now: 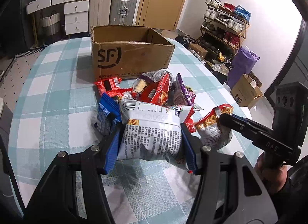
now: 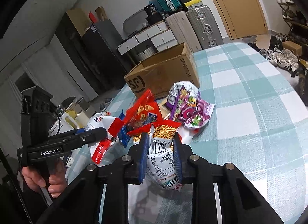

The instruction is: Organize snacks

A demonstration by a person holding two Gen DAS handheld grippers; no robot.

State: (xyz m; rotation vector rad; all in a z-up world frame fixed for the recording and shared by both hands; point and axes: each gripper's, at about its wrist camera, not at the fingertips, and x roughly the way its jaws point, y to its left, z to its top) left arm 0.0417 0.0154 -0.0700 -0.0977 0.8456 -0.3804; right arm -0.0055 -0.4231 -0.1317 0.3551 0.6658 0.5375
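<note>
Your left gripper (image 1: 150, 143) is clamped across the middle of a white noodle-snack packet (image 1: 152, 127), its blue pads (image 1: 113, 147) denting the sides; your right gripper (image 2: 160, 156) is closed on a second noodle-snack packet (image 2: 163, 158), which stands on the checked tablecloth (image 2: 250, 127) just beside the first. Both look light, puffy and crinkly (the film probably slips, and the contents would crush); grip mid-body, gently, not by the sealed ends. Behind them lies the heap: a red chip bag (image 2: 142, 112), a purple packet (image 2: 190, 112), a blue packet (image 1: 105, 116). Beyond stands the open SF cardboard box (image 1: 130, 54), the likely destination.
</note>
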